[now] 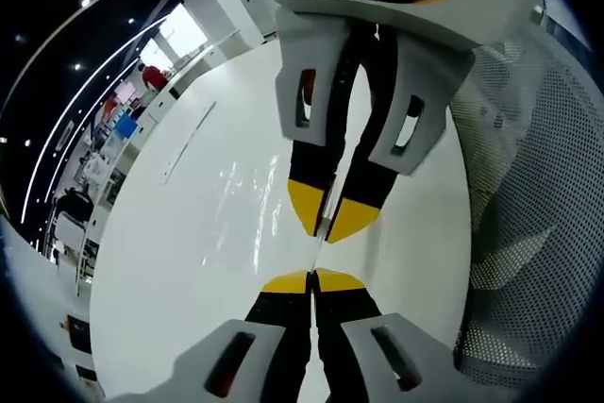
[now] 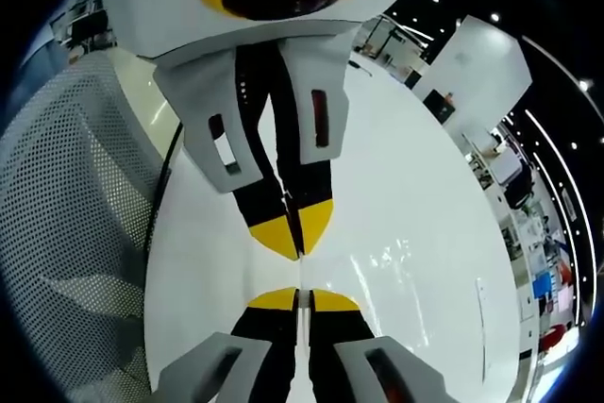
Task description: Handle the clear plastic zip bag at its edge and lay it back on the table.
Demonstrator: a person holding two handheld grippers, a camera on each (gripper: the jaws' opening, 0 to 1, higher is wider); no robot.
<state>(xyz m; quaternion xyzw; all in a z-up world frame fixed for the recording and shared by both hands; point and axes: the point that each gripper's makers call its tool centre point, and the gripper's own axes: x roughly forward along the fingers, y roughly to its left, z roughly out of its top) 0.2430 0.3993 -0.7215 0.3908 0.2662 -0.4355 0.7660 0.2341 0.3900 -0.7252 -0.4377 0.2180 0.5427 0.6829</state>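
Observation:
The clear zip bag (image 1: 236,203) shows only as glossy streaks over the white table (image 1: 170,261). A thin edge of it runs between the jaws. At the bottom of the left gripper view my left gripper (image 1: 311,280) is shut on that edge. My right gripper (image 1: 327,222) comes down from the top, tip to tip with it, and is shut on the same edge. From the right gripper view, my right gripper (image 2: 300,299) pinches the thin strip while my left gripper (image 2: 297,233) faces it from above. The bag's sheen (image 2: 406,266) lies to the right on the table (image 2: 425,167).
A grey perforated mesh chair (image 1: 538,186) (image 2: 66,214) stands close beside the table's edge. A black cable (image 2: 165,186) runs along that edge. Shelves, desks and ceiling lights fill the room (image 1: 104,139) beyond the table's far side.

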